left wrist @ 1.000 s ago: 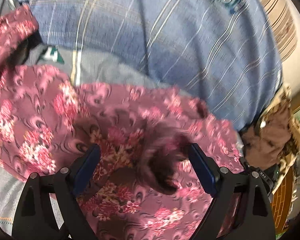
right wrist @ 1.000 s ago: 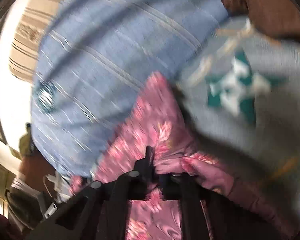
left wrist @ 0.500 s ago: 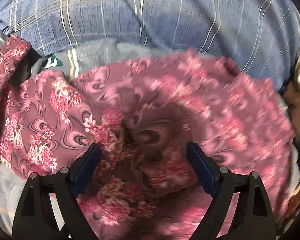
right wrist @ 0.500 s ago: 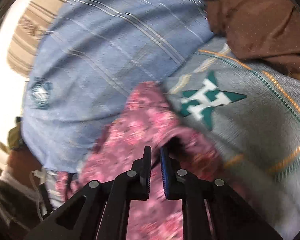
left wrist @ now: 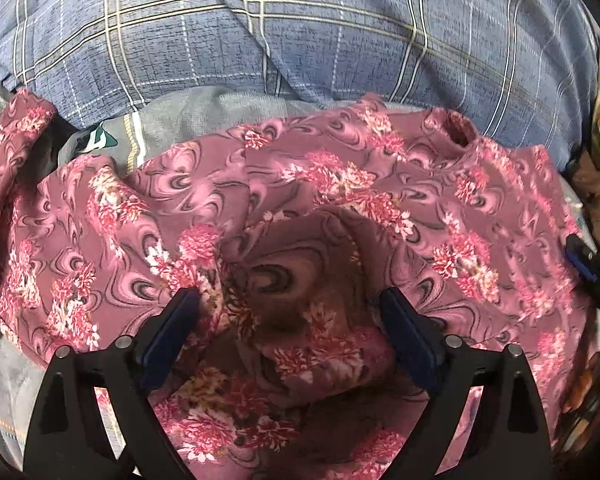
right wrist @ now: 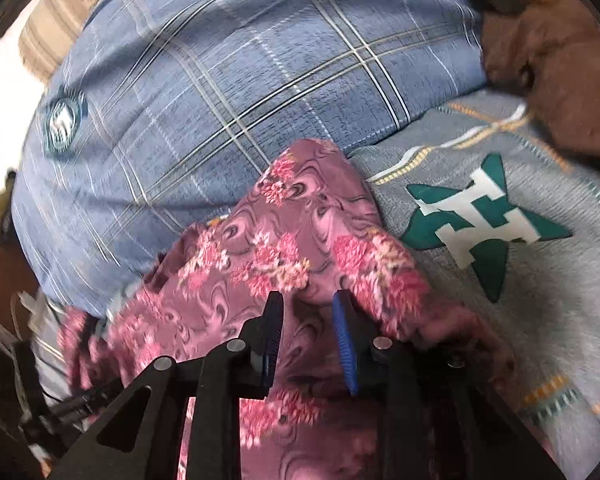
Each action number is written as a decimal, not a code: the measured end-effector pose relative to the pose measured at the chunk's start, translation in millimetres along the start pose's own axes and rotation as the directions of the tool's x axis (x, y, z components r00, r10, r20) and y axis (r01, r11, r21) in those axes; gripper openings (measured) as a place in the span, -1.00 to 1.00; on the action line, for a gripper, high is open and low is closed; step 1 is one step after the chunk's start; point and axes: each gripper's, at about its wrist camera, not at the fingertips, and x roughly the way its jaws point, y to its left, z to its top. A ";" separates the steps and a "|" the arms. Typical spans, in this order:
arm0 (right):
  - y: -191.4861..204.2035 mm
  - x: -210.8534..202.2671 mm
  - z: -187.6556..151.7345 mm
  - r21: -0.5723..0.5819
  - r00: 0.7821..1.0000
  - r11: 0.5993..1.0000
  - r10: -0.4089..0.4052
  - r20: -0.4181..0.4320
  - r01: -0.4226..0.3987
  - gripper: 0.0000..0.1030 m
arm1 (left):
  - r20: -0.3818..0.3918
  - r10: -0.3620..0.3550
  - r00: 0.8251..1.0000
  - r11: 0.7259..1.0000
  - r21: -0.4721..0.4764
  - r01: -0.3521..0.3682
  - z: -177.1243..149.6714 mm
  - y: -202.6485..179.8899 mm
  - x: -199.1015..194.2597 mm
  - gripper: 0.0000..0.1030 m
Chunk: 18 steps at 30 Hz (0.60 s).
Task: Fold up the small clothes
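Note:
A mauve garment with pink flowers point(left wrist: 340, 184) lies spread on the bed, one fold bunched in its middle. My left gripper point(left wrist: 290, 308) hovers low over that bunched fold, open wide, with the cloth between its blue pads point(left wrist: 176, 320) but not squeezed. In the right wrist view the same garment point(right wrist: 284, 240) runs up to a corner by the pillow. My right gripper point(right wrist: 308, 312) is over it and its jaws are opening; cloth shows in the gap, free of the pads point(right wrist: 342, 320). The right gripper's tip point(left wrist: 580, 260) also shows at the garment's right edge.
A blue plaid pillow point(left wrist: 300, 32) lies behind the garment. Under it is a grey sheet with a green star emblem point(right wrist: 484, 224). A brown cloth point(right wrist: 552, 64) is heaped at the far right. A black frame point(right wrist: 80, 400) shows at the lower left.
The right gripper, shut on a fold of the garment a second ago, has parted its jaws and let it go. The lifted flap has dropped and spread to the right. The left gripper has stayed open.

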 end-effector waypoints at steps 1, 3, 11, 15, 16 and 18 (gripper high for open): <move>5.3 -3.2 -2.9 -0.029 1.000 0.999 0.013 0.010 -0.013 -0.30 | 0.003 -0.006 1.000 1.000 -0.013 0.006 1.8 4.1 -3.7 0.82; 20.8 -8.0 -9.0 -0.108 0.999 0.994 0.032 0.023 -0.030 -0.16 | 0.034 -0.012 0.999 0.999 -0.050 0.014 8.1 18.1 -16.7 0.82; 54.4 12.0 -27.3 -0.297 0.999 0.955 -0.030 -0.042 0.016 0.31 | 0.068 0.366 0.928 0.925 -0.136 -0.355 59.6 123.7 -59.7 0.82; 51.3 12.3 -31.5 -0.300 0.999 0.954 -0.010 -0.039 -0.002 0.39 | -0.044 0.585 0.810 0.807 -0.062 -0.587 83.0 161.4 -37.9 0.82; 50.0 12.0 -30.8 -0.292 0.999 0.956 0.002 -0.039 -0.013 0.39 | -0.073 0.632 0.772 0.772 -0.029 -0.635 83.8 166.3 -29.0 0.82; 45.1 10.9 -28.9 -0.268 0.999 0.963 0.033 -0.041 -0.043 0.40 | -0.107 0.715 0.690 0.697 0.050 -0.715 88.1 170.0 -9.8 0.82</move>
